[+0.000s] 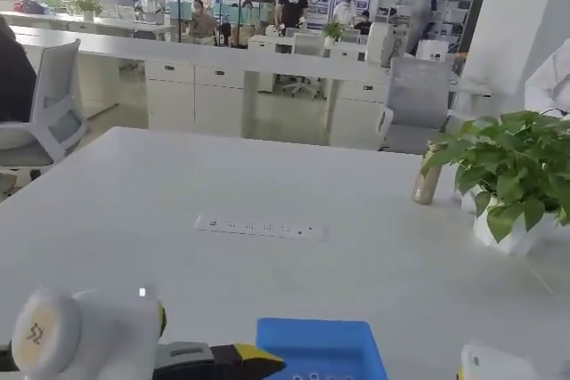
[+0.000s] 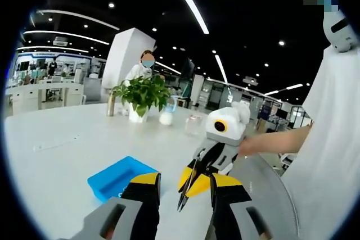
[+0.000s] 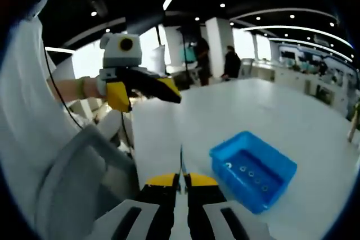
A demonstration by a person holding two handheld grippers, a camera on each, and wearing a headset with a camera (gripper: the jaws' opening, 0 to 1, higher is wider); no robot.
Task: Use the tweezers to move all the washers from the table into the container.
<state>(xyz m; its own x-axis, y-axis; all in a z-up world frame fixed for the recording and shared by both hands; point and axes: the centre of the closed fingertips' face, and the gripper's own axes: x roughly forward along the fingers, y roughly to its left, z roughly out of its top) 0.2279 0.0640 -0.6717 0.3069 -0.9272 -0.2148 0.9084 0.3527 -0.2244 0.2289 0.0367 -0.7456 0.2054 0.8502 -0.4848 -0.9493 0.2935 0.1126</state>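
A blue container sits at the near table edge, and in the right gripper view this container holds several small washers. My right gripper is shut on thin tweezers, whose tips hang above the table left of the container. From the left gripper view, the right gripper carries the tweezers pointing down, with the container to its left. My left gripper is open and empty. It hovers left of the container and appears raised in the right gripper view.
A white power strip lies mid-table. A potted plant and a metal bottle stand at the right. A grey office chair is at the table's left. People stand at desks behind.
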